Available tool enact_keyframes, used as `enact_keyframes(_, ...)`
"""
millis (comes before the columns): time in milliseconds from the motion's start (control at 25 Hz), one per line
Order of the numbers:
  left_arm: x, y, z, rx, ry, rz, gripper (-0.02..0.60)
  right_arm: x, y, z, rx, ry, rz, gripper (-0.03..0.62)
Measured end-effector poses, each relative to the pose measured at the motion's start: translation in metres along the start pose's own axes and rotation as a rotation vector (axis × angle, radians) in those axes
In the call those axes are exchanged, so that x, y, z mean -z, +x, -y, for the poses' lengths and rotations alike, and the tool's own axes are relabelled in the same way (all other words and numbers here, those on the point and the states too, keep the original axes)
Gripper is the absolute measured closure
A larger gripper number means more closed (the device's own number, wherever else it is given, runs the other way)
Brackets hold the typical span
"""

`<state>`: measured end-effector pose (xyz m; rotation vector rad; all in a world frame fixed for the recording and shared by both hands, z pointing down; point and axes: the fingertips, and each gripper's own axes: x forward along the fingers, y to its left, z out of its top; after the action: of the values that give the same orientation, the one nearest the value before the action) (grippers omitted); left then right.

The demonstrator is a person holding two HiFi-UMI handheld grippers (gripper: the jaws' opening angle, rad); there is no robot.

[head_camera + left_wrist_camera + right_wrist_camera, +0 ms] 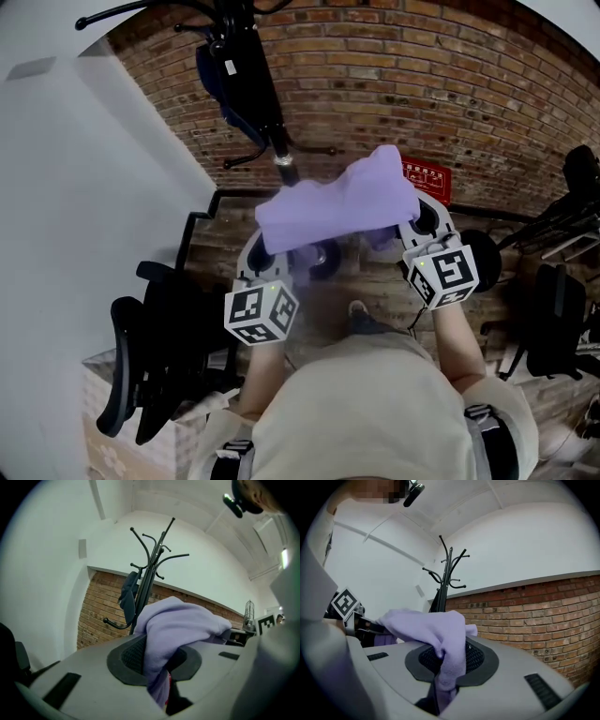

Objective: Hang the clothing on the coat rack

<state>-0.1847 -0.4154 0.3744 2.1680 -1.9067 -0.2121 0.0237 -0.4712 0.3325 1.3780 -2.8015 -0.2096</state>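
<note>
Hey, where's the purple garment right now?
The purple garment sits mid-frame in the head view, stretched between the left gripper and right gripper, both clamped on it, in front of the coat rack.

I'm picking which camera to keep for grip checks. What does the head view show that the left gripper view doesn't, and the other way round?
Head view only: the person's torso, the black office chairs, a red sign on the wall, and the wooden floor.
Left gripper view only: the left gripper with its jaws pinched on the cloth, and the ceiling.
Both: the purple garment, the coat rack with a dark item hanging on it, and the brick wall.
</note>
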Motion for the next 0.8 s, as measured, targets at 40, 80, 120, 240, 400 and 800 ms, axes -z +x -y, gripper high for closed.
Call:
enact_keyframes(40, -0.002, 0.005, -0.001, -0.01, 0.0, 0.005, 0.529, -0.001, 0.007, 0.004, -0.011, 0.0, 0.004, 0.545)
enact_keyframes(80, -0.005, 0.01, -0.001, -0.022, -0.001, 0.009, 0.529, -0.001, 0.014, 0.008, -0.022, -0.001, 0.008, 0.545)
enact_keyframes(120, -0.006, 0.014, -0.003, -0.035, -0.001, 0.013, 0.529, -0.002, 0.021, 0.011, -0.034, 0.0, 0.012, 0.545)
enact_keyframes(240, -0.012, 0.026, -0.006, -0.066, 0.004, 0.024, 0.529, -0.004, 0.04, 0.019, -0.071, -0.003, 0.023, 0.545)
enact_keyframes(400, -0.019, 0.042, -0.01, -0.103, 0.008, 0.049, 0.528, -0.009, 0.067, 0.03, -0.119, -0.017, 0.041, 0.545)
enact_keyframes(800, -0.035, 0.073, -0.03, -0.206, 0.019, 0.083, 0.526, -0.015, 0.133, 0.041, -0.233, -0.011, 0.07, 0.545)
